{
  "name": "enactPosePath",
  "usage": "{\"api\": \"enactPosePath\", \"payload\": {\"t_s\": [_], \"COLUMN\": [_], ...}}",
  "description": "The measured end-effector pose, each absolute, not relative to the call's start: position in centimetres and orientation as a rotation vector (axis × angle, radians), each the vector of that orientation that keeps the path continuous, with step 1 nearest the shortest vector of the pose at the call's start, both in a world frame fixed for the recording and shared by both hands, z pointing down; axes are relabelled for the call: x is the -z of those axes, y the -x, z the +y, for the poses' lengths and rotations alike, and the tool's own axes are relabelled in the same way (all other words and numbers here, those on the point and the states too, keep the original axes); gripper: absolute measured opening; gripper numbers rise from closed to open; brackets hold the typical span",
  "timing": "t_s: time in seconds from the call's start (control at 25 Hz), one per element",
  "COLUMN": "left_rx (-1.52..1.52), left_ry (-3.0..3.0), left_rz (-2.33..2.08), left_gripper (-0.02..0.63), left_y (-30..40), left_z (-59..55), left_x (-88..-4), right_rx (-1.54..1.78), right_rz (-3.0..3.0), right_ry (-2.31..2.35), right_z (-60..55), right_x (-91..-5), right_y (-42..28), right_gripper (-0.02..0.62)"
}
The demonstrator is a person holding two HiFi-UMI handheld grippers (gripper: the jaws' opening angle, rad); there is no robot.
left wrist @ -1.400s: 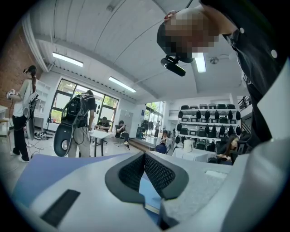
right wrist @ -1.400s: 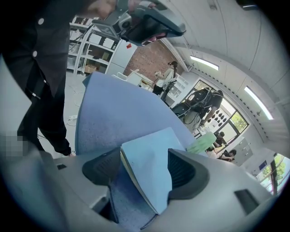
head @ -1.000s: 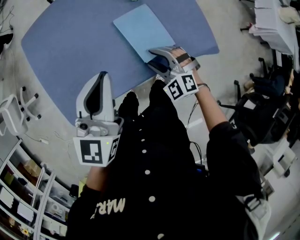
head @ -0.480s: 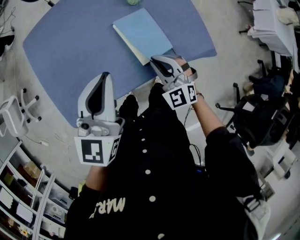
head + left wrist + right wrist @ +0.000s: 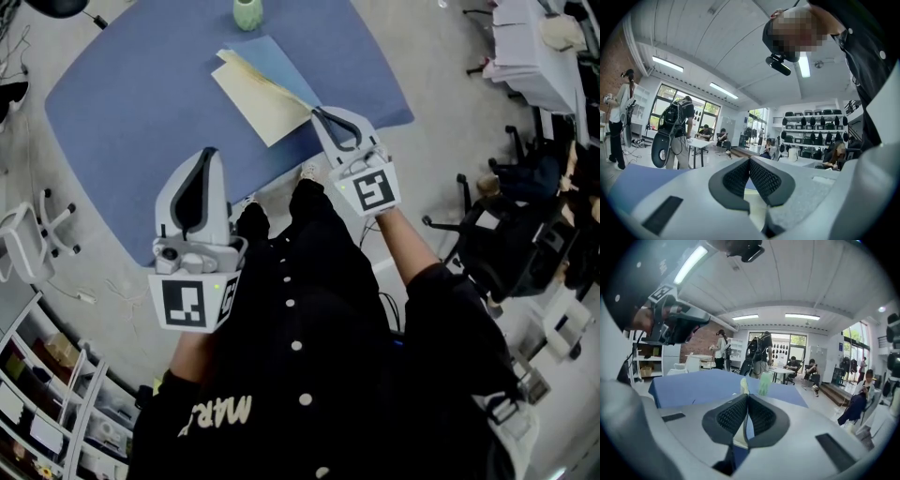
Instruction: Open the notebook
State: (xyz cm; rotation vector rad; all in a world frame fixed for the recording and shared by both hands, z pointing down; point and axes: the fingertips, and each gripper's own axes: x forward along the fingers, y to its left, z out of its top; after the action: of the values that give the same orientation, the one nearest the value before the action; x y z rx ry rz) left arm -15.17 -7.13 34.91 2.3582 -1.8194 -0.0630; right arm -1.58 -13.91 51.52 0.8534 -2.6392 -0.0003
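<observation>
Our right gripper [image 5: 321, 113] has its jaws shut tight on the corner of the blue cover [image 5: 281, 64], lifting it so the cream page shows. The notebook [image 5: 247, 96] lies on the blue table [image 5: 131, 112], at the top middle of the head view. Our left gripper [image 5: 207, 153], at the lower left, is closed on nothing and hangs clear of the table, out of the way.

Left gripper [image 5: 749, 161]: jaws together, nothing between them.
Blue table [image 5: 628, 180]: lower left.
Shelves [image 5: 813, 123]: far wall, dark bags.
</observation>
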Motion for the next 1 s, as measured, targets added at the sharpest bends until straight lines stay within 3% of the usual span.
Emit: {"api": "enactPosePath", "payload": {"t_s": [0.36, 1.0], "left_rx": [0.092, 0.033], "left_ry": [-2.360, -2.281], "left_rz": [-1.829, -1.881], "left_gripper": [0.003, 0.003], "left_y": [10.7, 6.6], "left_z": [-10.4, -14.3], "left_x": [-33.8, -36.2], "right_rx": [-0.230, -1.118], "right_rz": [-2.668, -2.384], "right_ry": [-0.997, -1.235], "right_z": [-20.0, -27.9], "right_x": [-50.7, -60.7], "right_y": [-5.8, -14.3], "right_gripper": [0.015, 0.017]}}
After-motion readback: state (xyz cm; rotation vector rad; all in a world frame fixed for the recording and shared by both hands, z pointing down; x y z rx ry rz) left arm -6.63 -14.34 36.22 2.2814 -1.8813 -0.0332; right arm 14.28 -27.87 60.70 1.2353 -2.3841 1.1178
